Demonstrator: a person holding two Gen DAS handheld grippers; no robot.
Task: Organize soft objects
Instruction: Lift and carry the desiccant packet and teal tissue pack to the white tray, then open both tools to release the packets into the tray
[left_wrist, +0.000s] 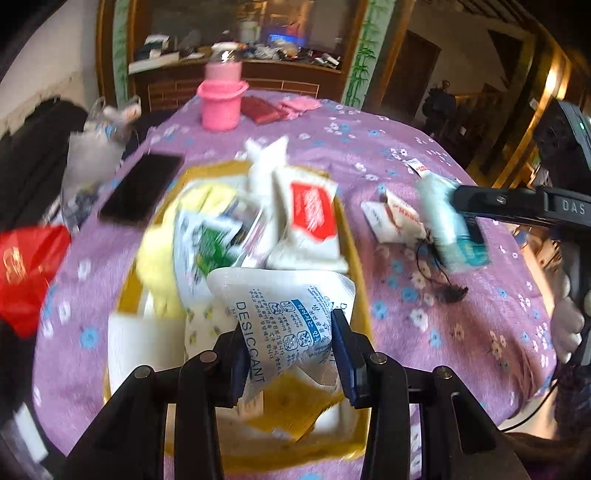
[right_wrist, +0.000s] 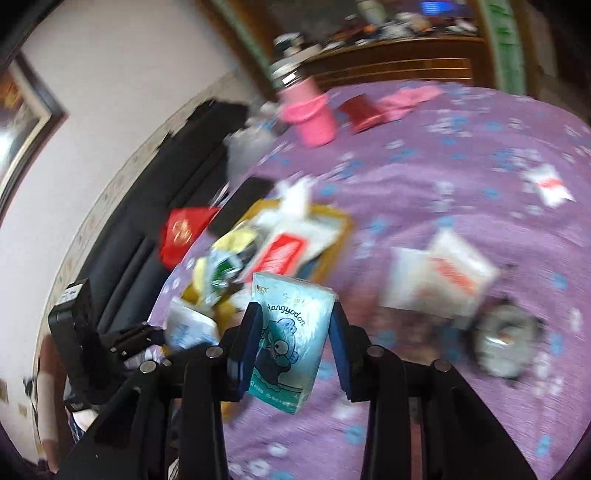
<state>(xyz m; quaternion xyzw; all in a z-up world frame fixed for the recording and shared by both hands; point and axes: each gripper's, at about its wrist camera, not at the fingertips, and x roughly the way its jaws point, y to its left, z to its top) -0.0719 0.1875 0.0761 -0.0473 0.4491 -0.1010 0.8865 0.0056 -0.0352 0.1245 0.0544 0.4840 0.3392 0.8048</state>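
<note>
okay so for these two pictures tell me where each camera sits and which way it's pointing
Left wrist: on the left gripper, angled down over the yellow tray; it clamps a desiccant packet; the right gripper shows at right.
Right wrist: on the right gripper, angled down at the purple floral cloth; it clamps a blue tissue pack.
Shared: tray, pink cup, tissue pack.

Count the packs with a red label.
2: one red-label pack standing in the yellow box, another lying on the purple cloth beside it. Others may be buried.
</note>
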